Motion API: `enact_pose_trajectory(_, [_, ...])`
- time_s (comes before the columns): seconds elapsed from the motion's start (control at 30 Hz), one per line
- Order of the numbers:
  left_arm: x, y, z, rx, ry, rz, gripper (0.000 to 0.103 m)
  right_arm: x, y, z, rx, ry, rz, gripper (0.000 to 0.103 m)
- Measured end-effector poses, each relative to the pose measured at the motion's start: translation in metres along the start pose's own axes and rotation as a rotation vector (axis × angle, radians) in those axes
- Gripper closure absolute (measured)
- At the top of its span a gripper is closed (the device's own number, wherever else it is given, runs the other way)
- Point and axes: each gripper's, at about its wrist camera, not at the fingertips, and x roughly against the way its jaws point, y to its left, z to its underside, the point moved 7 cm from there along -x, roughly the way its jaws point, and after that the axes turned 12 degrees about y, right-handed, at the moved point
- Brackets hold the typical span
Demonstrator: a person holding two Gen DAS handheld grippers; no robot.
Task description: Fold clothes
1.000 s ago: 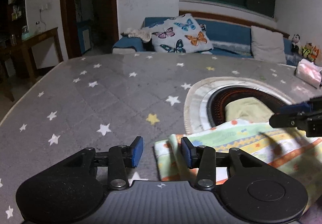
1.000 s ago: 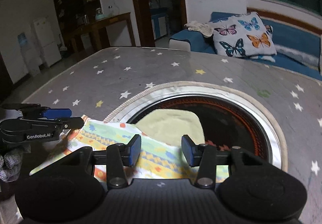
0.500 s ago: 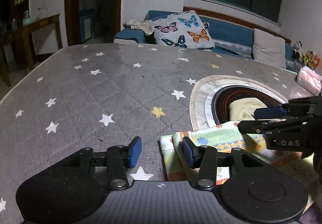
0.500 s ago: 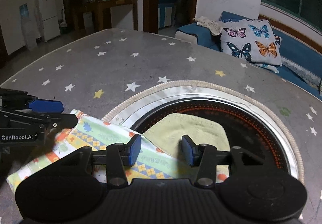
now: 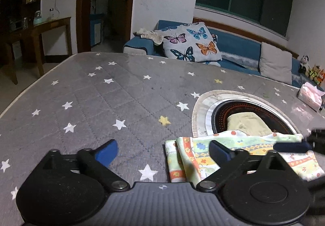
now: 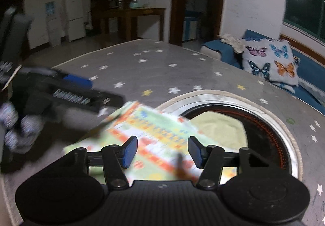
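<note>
A folded, colourfully patterned green-yellow-orange garment (image 5: 195,155) lies on the grey star-print mattress (image 5: 101,96). It also shows, blurred, in the right wrist view (image 6: 154,134). My left gripper (image 5: 162,149) is open wide and empty, with its right finger over the garment's left edge. My right gripper (image 6: 161,151) is open and empty just above the garment. The left gripper shows blurred at the left of the right wrist view (image 6: 77,92). The right gripper's tip shows at the right edge of the left wrist view (image 5: 292,146).
A round rug (image 5: 207,104) with a dark centre holds a pale yellow cloth (image 5: 245,122) just beyond the garment. A pink tissue pack (image 5: 310,97) lies at the far right. A blue sofa with a butterfly pillow (image 5: 191,43) stands behind the mattress. A wooden table (image 5: 46,31) stands far left.
My left gripper's jaws have opened much wider. The right gripper has lifted and swung, and the garment now looks blurred under it. The garment stays folded on the mattress.
</note>
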Motion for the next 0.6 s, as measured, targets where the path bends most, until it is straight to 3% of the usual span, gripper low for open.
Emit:
enact_pose_trajectory(0.47, [0.014,0.021,0.013,0.095,0.03,0.023,0.0,-0.002,0.082,0.014,0.24,0.013,-0.042,0.046])
enact_pose_trajectory(0.6, [0.011,0.024,0.016,0.141,0.057,0.06,0.0,-0.009,0.1,0.013,0.307,0.021,-0.039,0.047])
